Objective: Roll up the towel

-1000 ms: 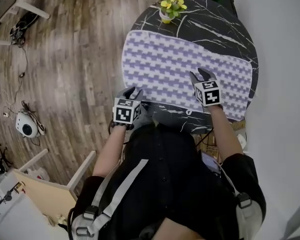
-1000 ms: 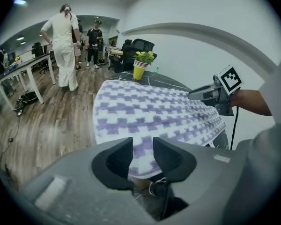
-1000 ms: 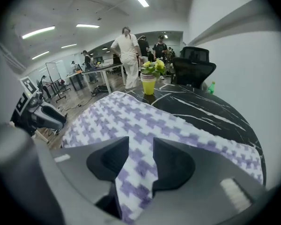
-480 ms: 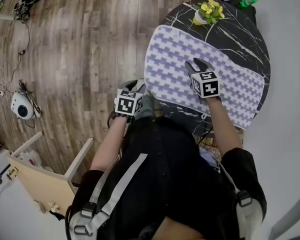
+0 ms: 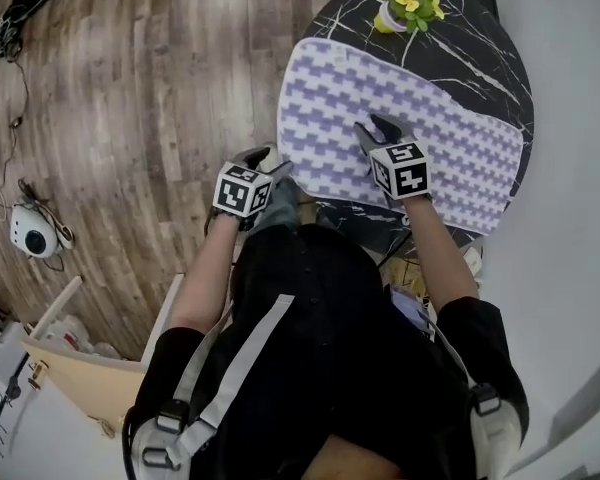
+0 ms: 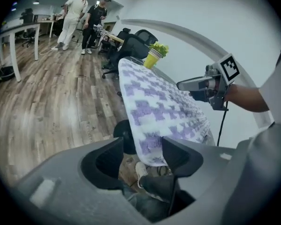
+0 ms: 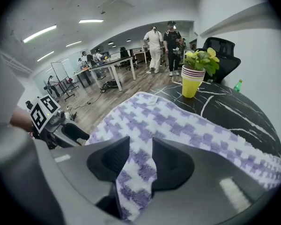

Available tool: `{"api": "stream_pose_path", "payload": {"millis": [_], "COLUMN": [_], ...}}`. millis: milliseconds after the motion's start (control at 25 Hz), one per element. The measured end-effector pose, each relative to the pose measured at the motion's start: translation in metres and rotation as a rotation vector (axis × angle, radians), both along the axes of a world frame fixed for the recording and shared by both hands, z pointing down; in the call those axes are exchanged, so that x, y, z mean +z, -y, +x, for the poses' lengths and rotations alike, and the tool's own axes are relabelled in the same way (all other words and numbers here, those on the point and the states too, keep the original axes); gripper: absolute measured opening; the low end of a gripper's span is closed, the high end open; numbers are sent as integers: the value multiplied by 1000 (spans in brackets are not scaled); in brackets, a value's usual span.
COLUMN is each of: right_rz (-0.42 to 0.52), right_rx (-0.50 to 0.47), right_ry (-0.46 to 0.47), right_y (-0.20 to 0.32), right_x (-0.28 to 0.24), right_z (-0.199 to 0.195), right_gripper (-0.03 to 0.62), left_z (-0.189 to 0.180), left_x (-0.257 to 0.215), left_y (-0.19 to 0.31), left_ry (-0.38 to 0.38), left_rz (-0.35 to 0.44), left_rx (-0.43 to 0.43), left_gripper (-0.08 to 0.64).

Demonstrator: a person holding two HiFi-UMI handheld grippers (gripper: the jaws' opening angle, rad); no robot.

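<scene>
The towel (image 5: 420,118) lies spread on the tabletop (image 5: 480,38), one corner overhanging. The right claw (image 7: 139,153) pinches a raised fold of it. The left claw (image 6: 141,149) has just been opening, its jaws apart around that corner, not gripping.

The towel (image 5: 330,88) was soft cloth with a nubby, matt weave. The bench (image 5: 470,48) had a smooth, glossy, stone-look top veined like marble. The floor (image 5: 130,88) was wood plank with visible grain and a low sheen. The right hand-held gripper (image 7: 140,144) had smooth, matt grey plastic jaws.
</scene>
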State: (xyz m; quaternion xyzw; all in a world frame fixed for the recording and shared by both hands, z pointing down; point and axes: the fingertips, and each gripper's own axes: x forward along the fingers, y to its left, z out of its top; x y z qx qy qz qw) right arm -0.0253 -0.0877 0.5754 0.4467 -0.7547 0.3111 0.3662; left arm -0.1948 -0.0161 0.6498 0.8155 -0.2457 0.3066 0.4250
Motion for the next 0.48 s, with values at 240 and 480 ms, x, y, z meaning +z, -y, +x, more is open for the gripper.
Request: {"api": "stream_pose_path", "payload": {"millis": [240,480], "right_rz": [-24,-41], "right_rx": [32,44], "right_ry": [-17,-13], "right_y": [-8,-8], "right_x": [4,7], "right_z": [2,1], "right_gripper": [153,150], "left_z": [14,26], "left_x": [7,4], "left_y": [4,2], "left_ry": [-207,-310], "left_rz": [-95,-170], "left_rx": [42,92], "left_gripper": [359,303]}}
